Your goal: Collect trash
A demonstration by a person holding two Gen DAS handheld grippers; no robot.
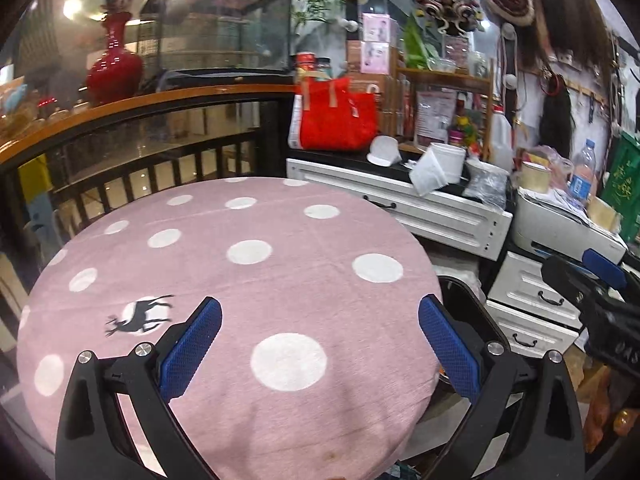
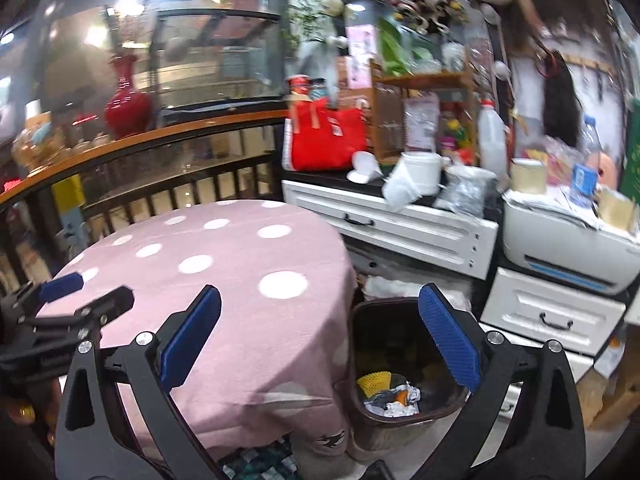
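Observation:
A dark brown trash bin [image 2: 362, 344] stands on the floor at the right of the round table [image 2: 224, 280]. In its bottom lie crumpled paper, foil and a yellow foam net [image 2: 374, 382]. My right gripper [image 2: 320, 340] hovers open above the gap between table edge and bin, nothing between its blue pads. My left gripper [image 1: 320, 344] is open too, over the near part of the pink dotted tablecloth [image 1: 240, 264], holding nothing. The bin's rim [image 1: 472, 300] peeks out behind its right finger. Each gripper shows at the edge of the other's view.
White drawer cabinets [image 2: 400, 224] crowded with a red bag [image 2: 328, 136], tubs, bottles and a printer [image 2: 560, 240] stand behind and right of the bin. A dark wooden railing [image 1: 132, 168] with a red vase [image 1: 114, 64] runs behind the table.

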